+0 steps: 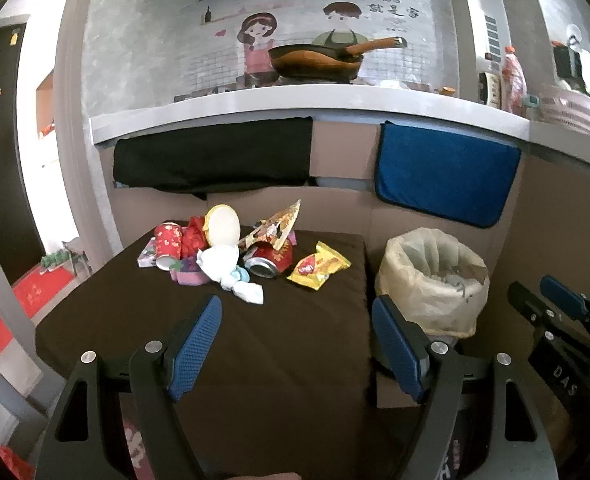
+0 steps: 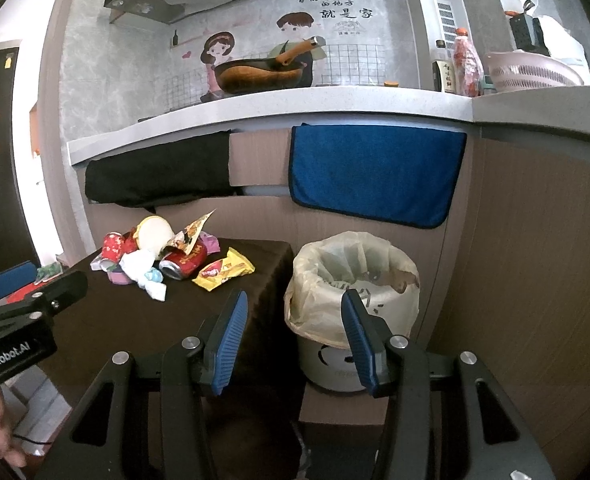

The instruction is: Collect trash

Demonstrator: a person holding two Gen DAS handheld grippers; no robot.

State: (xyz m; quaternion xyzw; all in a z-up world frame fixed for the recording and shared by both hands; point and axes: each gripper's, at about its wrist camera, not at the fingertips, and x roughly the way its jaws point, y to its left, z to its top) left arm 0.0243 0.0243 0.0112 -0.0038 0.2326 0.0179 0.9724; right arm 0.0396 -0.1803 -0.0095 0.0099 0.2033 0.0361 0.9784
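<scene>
A kitchen corner is filling the background, with a grey counter (image 1: 295,100) carrying a frying pan (image 1: 315,60), and a black cloth (image 1: 211,160) and a blue towel (image 1: 447,172) hanging below it. In front, a dark brown worktop (image 1: 255,340) is sitting just beside a lined bin (image 2: 355,280).

The trash pile (image 1: 223,248) is lying at the far end of the worktop from the bin's near side: a crushed red can (image 1: 269,260), a yellow wrapper (image 1: 319,266) nearest the bin, a white tissue (image 1: 231,272), a red cup (image 1: 168,242).

The left tool (image 1: 295,344) is hanging wide open and empty over the worktop; the right tool (image 2: 293,340) is likewise gaping, holding nothing, facing the bin.

Risks, as I judge them: pieces are overlapping, so a grab may be dragging neighbours off the edge; the thin wrapper may be slipping from the pads; the loose bin liner could be snagging a tool.
</scene>
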